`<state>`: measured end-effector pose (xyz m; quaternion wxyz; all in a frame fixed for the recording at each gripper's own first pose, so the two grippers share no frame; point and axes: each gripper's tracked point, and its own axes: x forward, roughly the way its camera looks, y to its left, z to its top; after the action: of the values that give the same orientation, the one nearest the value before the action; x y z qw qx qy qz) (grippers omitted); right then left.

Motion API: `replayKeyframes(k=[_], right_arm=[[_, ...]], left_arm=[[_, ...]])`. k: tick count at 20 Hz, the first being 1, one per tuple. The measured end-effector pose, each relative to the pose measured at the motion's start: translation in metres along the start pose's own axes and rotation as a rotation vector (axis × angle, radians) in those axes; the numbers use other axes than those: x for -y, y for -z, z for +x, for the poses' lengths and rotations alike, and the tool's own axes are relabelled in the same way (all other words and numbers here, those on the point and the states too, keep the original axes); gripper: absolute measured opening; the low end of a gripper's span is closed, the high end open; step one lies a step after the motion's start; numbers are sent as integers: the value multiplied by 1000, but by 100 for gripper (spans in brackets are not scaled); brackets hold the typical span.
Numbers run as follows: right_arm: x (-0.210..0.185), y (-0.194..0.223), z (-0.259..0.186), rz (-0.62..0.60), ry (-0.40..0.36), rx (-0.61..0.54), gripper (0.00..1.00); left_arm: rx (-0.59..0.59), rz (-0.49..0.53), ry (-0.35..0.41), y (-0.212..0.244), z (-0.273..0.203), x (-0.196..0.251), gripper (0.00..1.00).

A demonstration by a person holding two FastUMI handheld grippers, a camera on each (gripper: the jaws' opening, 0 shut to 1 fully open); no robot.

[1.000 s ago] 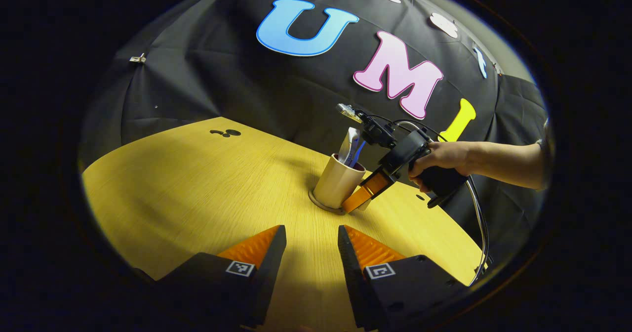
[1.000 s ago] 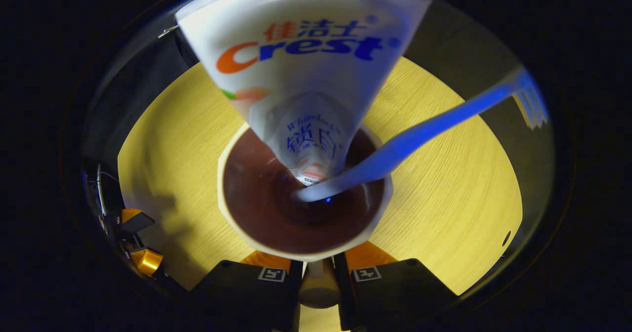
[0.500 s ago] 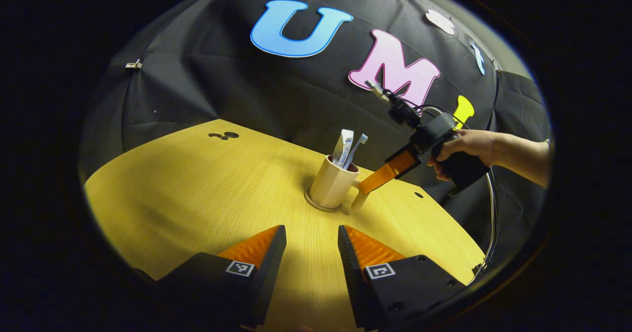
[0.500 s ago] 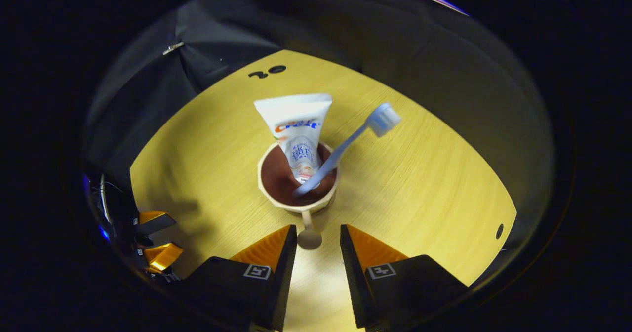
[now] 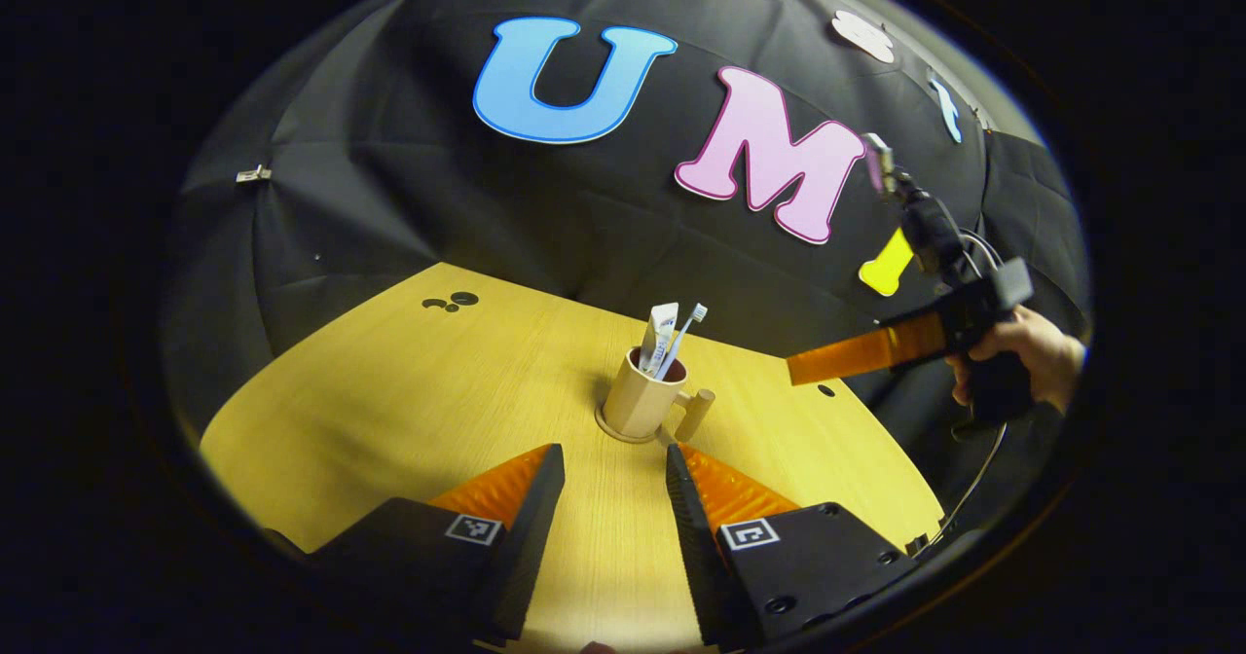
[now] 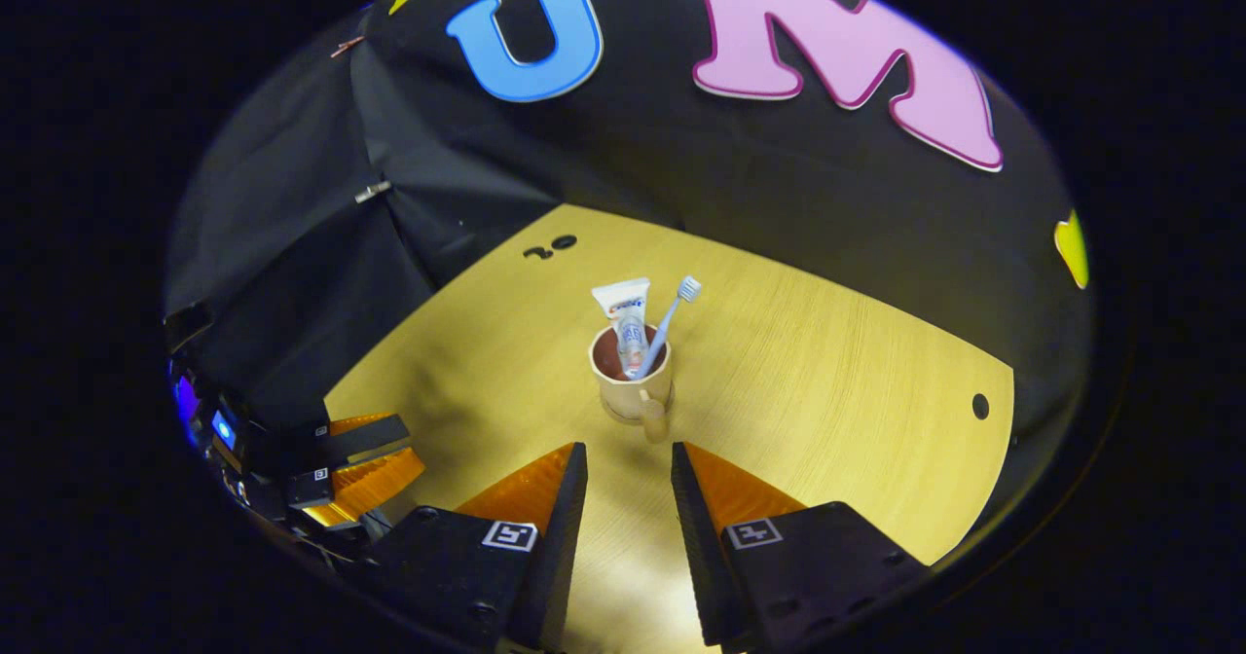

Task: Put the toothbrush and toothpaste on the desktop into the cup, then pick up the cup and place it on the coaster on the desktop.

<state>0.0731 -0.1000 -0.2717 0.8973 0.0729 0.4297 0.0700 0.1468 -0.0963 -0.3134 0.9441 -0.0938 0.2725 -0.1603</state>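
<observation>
Now the right gripper (image 6: 628, 469) has pulled back, jaws apart and empty, leaving the beige handled cup (image 6: 631, 386) ahead on its round coaster (image 5: 623, 432), toothbrush (image 6: 672, 313) and toothpaste tube (image 6: 628, 318) inside; left gripper (image 5: 613, 484) open, idle. Task looks finished.

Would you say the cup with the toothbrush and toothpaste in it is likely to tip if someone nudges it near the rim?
Probably somewhat. The cup is taller than wide, and the toothpaste and toothbrush stick out above its rim, leaning, which likely raises the weight. The coaster under it may steady the base a little.
</observation>
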Motion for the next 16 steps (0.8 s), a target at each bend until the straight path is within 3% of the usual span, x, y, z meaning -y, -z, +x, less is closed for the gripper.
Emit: replayKeyframes(k=[4,5,6,11,12,13,14,15,16], right_arm=[[-21,11,-43,-35,7,82,56],[-28,12,-52,-42,9,101,49],[-36,14,-61,-42,13,126,56],[-54,23,-94,12,41,228,57],[-50,21,-95,34,47,242,51],[-48,22,-96,54,56,248,51],[-47,24,-99,73,65,256,57],[-46,27,-106,86,74,266,51],[-46,35,-122,97,86,279,58]], left_arm=[[-5,31,-19,-22,-22,12,67],[2,48,-19,-29,-27,16,67],[7,69,-18,-32,-33,20,67],[27,142,9,-48,-60,42,67],[26,148,16,-48,-65,46,67],[21,154,26,-47,-70,50,67],[18,161,38,-46,-74,55,67],[14,170,50,-45,-79,59,67],[14,181,60,-44,-84,62,67]])
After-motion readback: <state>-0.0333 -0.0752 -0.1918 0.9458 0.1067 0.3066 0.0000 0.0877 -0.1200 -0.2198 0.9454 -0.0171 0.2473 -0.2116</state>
